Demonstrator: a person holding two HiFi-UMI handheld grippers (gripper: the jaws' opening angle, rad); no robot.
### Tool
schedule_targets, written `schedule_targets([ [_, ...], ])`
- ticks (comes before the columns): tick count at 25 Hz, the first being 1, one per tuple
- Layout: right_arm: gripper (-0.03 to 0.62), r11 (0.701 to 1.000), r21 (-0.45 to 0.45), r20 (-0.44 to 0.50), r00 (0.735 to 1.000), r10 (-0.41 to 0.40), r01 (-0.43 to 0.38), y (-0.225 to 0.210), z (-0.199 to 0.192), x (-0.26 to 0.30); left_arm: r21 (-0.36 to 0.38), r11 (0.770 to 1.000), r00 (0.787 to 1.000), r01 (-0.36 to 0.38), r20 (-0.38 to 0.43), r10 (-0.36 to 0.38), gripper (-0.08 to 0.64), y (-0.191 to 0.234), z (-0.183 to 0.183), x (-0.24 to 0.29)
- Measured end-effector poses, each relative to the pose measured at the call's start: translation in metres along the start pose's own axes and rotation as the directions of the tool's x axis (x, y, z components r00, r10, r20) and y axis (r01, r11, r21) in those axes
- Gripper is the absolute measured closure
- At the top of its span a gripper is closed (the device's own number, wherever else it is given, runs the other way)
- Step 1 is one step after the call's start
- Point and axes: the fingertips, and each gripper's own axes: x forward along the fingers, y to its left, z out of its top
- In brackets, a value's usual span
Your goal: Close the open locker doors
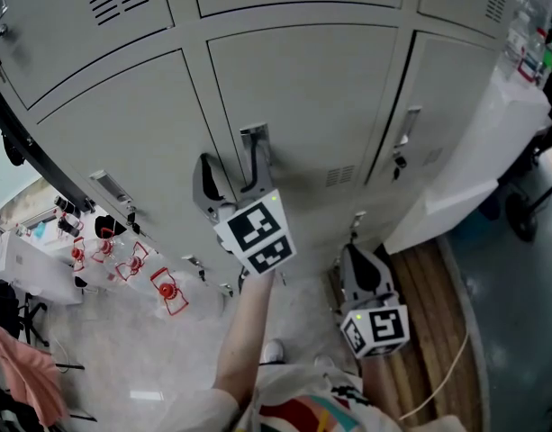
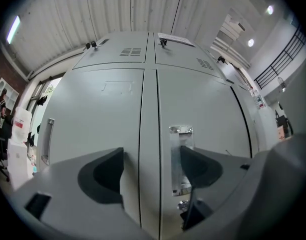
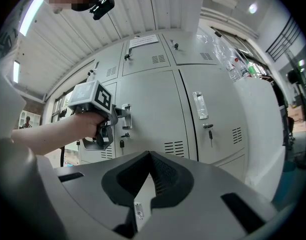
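Note:
A bank of grey lockers (image 1: 303, 88) fills the head view, and every door I see lies flush. My left gripper (image 1: 232, 167) is raised against the middle door (image 2: 202, 109), jaws open. The door's metal pull handle (image 2: 180, 156) stands between them, close by the right jaw. In the right gripper view the left gripper (image 3: 115, 118) has its tips at that handle (image 3: 126, 116). My right gripper (image 1: 357, 257) hangs lower and to the right, near the bottom row of lockers, shut with nothing in it (image 3: 150, 156). The neighbouring door's handle (image 1: 406, 129) and key lock are untouched.
A white cabinet (image 1: 492, 142) juts out right of the lockers, with bottles (image 1: 528, 52) on top. A wooden floor strip (image 1: 429, 331) and a pale cable (image 1: 456, 367) lie below it. At the left are red-and-white items (image 1: 131, 264) and a pink cloth (image 1: 23, 367).

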Motion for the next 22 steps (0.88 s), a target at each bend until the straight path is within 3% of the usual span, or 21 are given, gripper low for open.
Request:
schedule_targets([
  [7, 0.588, 1.0, -0.016, 0.03, 0.999, 0.02, -0.019, 0.004, 0.009, -0.008, 0.0, 0.998, 0.998, 0.057, 0.015, -0.057, 0.213, -0.015, 0.012, -0.014],
  [22, 0.588, 0.993, -0.071, 0.103, 0.99, 0.1, -0.093, 0.02, 0.04, -0.014, -0.005, 0.996, 0.988, 0.087, 0.131, -0.086, 0.215, -0.006, 0.061, -0.065],
])
